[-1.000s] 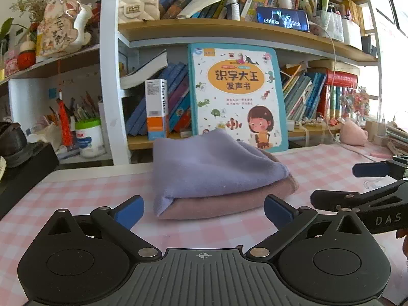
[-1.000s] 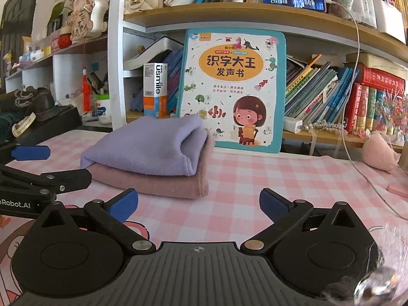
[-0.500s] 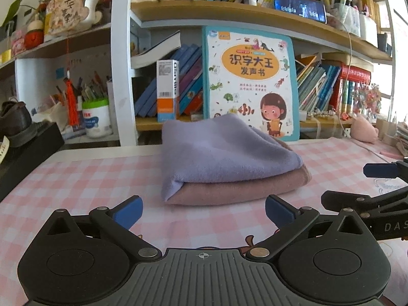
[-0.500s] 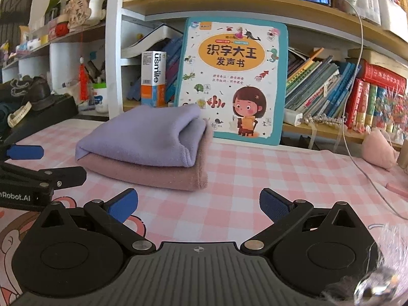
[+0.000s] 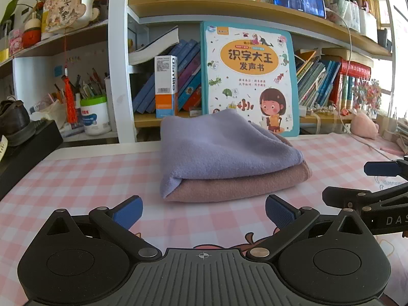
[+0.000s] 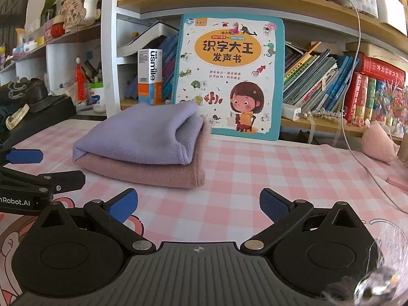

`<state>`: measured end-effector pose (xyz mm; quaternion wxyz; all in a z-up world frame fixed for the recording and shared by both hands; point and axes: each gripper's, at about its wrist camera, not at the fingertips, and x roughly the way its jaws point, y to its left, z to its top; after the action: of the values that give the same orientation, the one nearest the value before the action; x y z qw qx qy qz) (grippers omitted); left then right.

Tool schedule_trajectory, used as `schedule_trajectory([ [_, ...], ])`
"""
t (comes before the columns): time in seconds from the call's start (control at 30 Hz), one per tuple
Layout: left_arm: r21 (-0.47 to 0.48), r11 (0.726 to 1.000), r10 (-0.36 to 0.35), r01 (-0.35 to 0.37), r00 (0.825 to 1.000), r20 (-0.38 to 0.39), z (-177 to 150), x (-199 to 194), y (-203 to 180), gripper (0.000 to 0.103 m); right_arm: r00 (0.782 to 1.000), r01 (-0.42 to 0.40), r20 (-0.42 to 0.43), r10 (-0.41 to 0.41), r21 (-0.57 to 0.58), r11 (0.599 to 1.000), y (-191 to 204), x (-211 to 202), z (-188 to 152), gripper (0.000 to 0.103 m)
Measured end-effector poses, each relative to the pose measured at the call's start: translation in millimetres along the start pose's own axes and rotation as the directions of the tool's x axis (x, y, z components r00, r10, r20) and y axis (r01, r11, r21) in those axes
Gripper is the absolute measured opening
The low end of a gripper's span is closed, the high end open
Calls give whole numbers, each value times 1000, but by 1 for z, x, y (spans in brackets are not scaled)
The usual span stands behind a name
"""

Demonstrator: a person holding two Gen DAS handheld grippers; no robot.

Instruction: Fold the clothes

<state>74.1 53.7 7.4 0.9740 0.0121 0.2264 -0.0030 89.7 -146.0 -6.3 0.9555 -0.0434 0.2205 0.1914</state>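
Note:
A folded lilac cloth (image 5: 219,148) lies on top of a folded dusty-pink cloth (image 5: 237,186) on the pink checked tablecloth (image 5: 76,178). The stack also shows in the right wrist view, lilac cloth (image 6: 142,135) over pink cloth (image 6: 153,173). My left gripper (image 5: 204,211) is open and empty, a short way in front of the stack. My right gripper (image 6: 199,206) is open and empty, in front of the stack's right end. Each gripper shows at the edge of the other's view.
A bookshelf stands behind the table with a big children's book (image 5: 248,76) leaning right behind the cloths. A pen pot (image 5: 95,114), a black box (image 5: 25,153) at left, a pink plush (image 6: 378,141) and a white cable (image 6: 357,153) at right.
Both grippers have drawn back and risen slightly from the stack; it sits a little higher and farther in both views. The cloths have not moved.

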Motion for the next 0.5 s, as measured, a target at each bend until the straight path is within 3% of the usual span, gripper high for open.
schedule_trajectory([
  [0.5,4,1000,8,-8,1000,-3,0,0,-1,103,1000,-6,-7,6,-1,1000,0,1,1,103],
])
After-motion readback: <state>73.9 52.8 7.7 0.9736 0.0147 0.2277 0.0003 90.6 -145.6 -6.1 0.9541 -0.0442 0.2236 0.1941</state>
